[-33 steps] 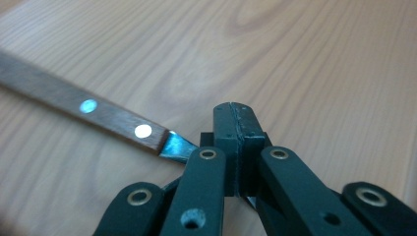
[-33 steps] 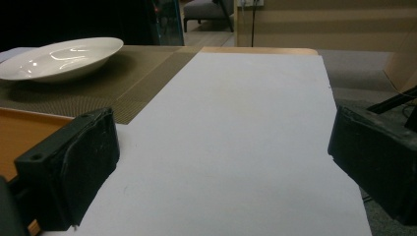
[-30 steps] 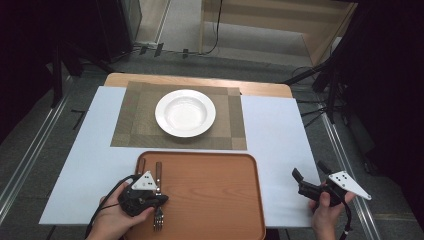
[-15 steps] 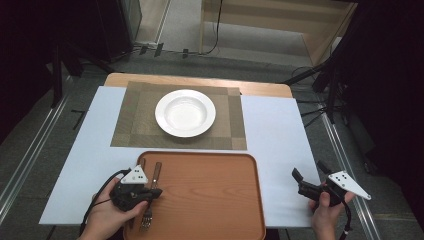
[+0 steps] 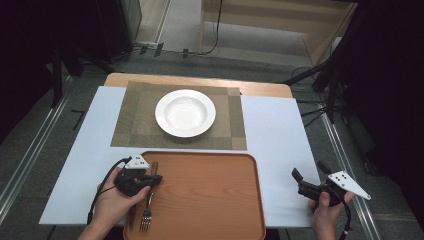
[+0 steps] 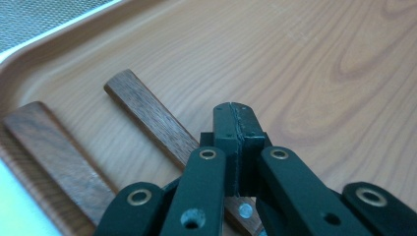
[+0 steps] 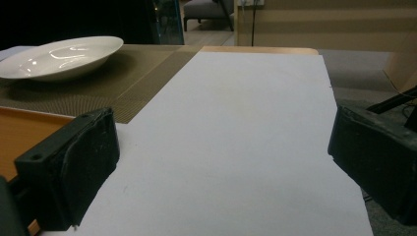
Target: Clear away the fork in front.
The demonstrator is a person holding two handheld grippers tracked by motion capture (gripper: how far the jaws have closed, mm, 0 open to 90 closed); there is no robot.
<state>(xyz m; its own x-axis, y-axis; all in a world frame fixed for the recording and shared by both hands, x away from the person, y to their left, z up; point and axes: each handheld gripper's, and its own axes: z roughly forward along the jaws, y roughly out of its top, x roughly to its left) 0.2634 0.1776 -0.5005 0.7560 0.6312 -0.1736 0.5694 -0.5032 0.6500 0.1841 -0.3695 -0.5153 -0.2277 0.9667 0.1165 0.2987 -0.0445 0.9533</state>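
Fork (image 5: 146,216) lying at the left end of the wooden tray (image 5: 210,200), under our left tongs (image 5: 150,179).
We are hovering the clenched left tongs, grasping nothing, over the fork's wooden handle beside a second wooden handle (image 6: 54,162); nothing is laid by the plate (image 5: 185,112) yet. Our right tongs (image 5: 299,177) are resting released over the tabletop (image 5: 275,135). That second utensil's working end is staying hidden beneath our hand.

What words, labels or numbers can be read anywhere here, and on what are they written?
No readable text: the white plate, the woven placemat, the wooden tray, the fork and both wooden handles are plain.
Too small to read: small dark marks on the grey plates atop the left gripper and the right gripper.
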